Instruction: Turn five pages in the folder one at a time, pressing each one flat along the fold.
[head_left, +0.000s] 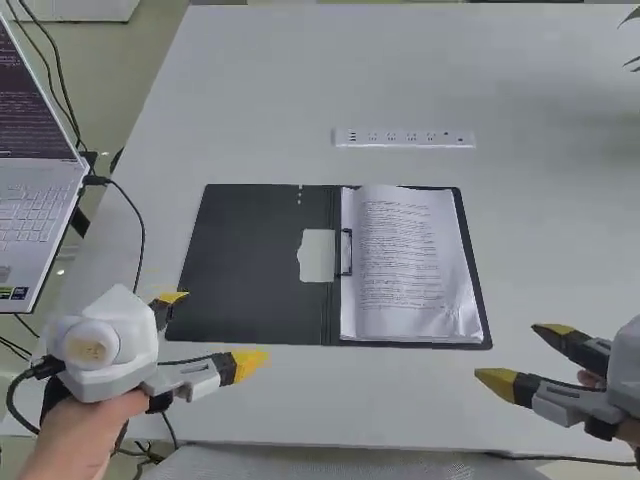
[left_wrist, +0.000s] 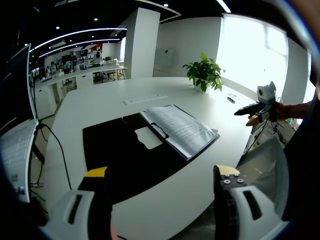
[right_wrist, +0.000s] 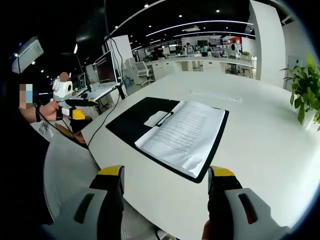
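Black folder (head_left: 260, 270): open flat on white table (head_left: 280, 90), ahead of and between both grippers.
Left gripper (head_left: 218, 328): jaws apart, just off the near-left corner.
Right gripper (head_left: 522, 354): jaws apart, just off the near-right corner.

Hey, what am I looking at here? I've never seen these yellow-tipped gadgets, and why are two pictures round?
No robot here: a person holds a two-jaw gripper in each hand, the left gripper and the right gripper. The rectangular picture comes from a headset camera looking down; each round one comes from a fisheye camera riding on a gripper, looking along its jaws. On the white table lie an open black folder with printed pages and a power strip; a laptop stands at the left. Both pairs of jaws stand open, holding nothing.
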